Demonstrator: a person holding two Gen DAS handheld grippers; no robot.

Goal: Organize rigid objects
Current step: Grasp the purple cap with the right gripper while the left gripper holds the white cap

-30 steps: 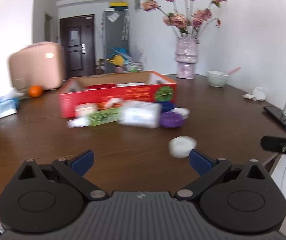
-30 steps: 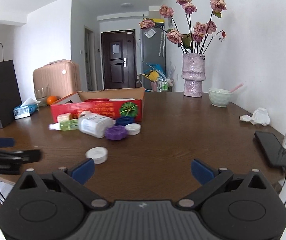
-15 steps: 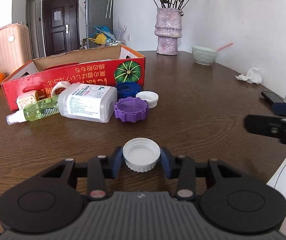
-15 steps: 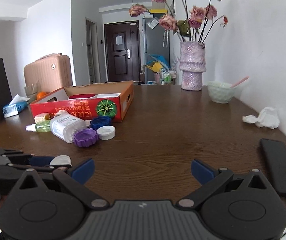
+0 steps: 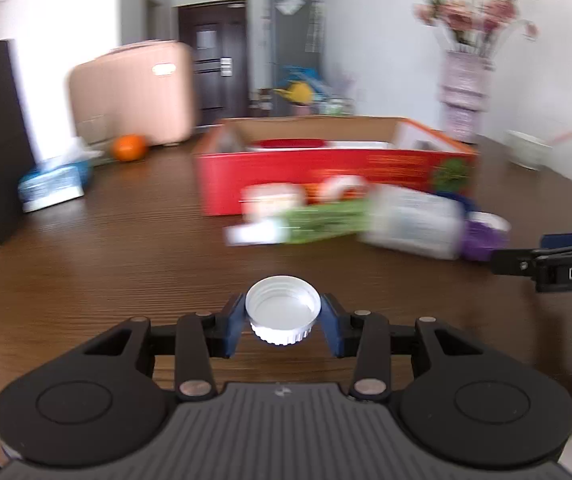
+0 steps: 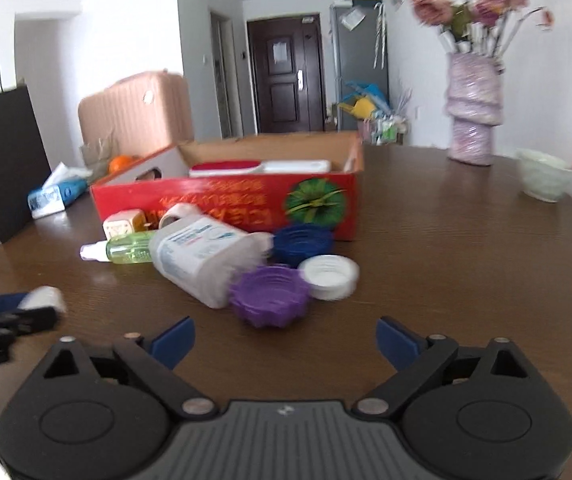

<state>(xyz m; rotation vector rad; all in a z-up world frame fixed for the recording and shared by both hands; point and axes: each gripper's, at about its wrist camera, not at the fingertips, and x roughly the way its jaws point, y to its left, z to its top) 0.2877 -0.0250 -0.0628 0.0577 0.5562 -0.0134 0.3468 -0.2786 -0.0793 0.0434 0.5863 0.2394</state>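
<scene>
My left wrist view is smeared with motion blur, so most of what lies ahead of my left gripper (image 5: 283, 322) is hard to read; the items in front of the red box (image 5: 334, 172) run into streaks there. The gripper itself is sharp: its two blue pads are closed on a white cap (image 5: 283, 310), open side up, held between the fingertips above the brown table (image 5: 106, 248). My right gripper pokes in at that view's right edge, mostly cut off.

The right wrist view is clearer. My right gripper (image 6: 285, 342) has its fingers spread wide with nothing between them. Straight ahead of it sits one purple lid (image 6: 270, 295). Just beyond that lie one white lid (image 6: 329, 277) and one blue lid (image 6: 304, 242), so I count three loose lids on the table here, plus the cap I am holding. One clear bottle (image 6: 202, 254) lies on its side, touching the purple lid. One green spray bottle (image 6: 126, 251) lies to its left. A small cube (image 6: 123, 222) and a roll of tape (image 6: 180, 213) are partly hidden behind them. Inside the box I make out one red item and one white item, both only partly visible. My left gripper shows blurred at this view's left edge.
</scene>
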